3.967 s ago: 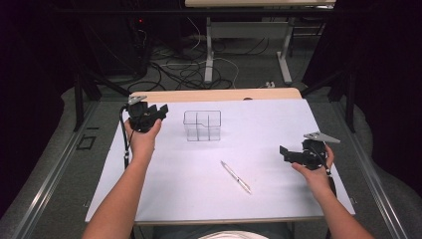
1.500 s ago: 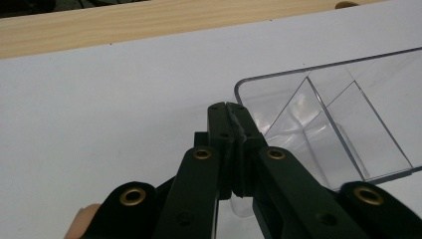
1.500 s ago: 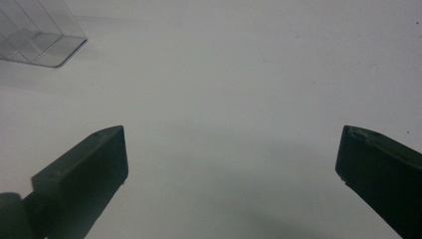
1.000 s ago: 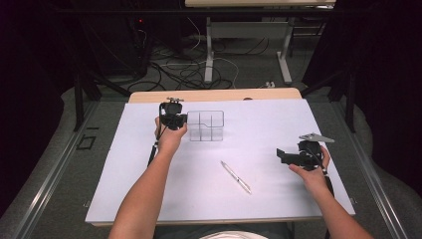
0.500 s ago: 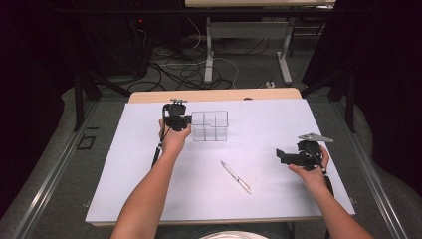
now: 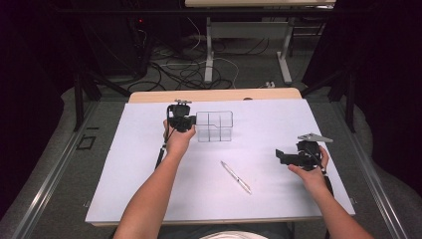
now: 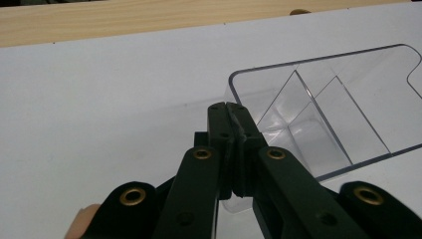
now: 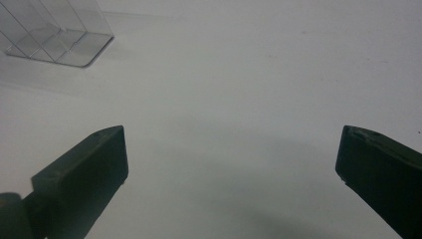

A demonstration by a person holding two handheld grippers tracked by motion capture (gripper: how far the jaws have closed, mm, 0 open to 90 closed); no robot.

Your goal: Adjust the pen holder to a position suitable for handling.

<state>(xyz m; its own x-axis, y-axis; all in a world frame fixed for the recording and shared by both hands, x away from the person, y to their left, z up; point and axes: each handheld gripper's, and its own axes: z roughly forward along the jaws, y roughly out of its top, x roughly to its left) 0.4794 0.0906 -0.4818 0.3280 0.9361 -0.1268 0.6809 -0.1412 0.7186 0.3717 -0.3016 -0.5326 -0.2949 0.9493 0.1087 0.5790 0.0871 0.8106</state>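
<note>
**Ana:** Dark floor, loose cables and desk legs sit behind the counter (image 6: 149, 199), which wears a white sheet. From the high view, the left claw (image 6: 185, 121) is at the left end wall of the clear organizer (image 6: 215, 126), near the far edge. The right claw (image 6: 286, 156) hovers well apart at the right, and a pen (image 6: 236, 177) lies between them, nearer the person.

**Ben:** And the left gripper view?

**Ana:** Its 2 jaws are pressed together on the organizer's (image 7: 318, 114) near wall, gripping the thin rim close to a corner. 2 or more dividers show inside; the compartments look empty.

**Ben:** Right gripper view?

**Ana:** Jaws spread wide, holding nothing, over bare sheet. A corner of the organizer (image 8: 54, 40) sits far off at top left.

**Ben:** How will it handle?

**Ana:** I'd judge it light, stiff and slick: hard plastic that may pivot or slip from a pinch on 1 wall, and could crack if squeezed hard. A hold low on the wall, beside a divider, seems safest.
</note>
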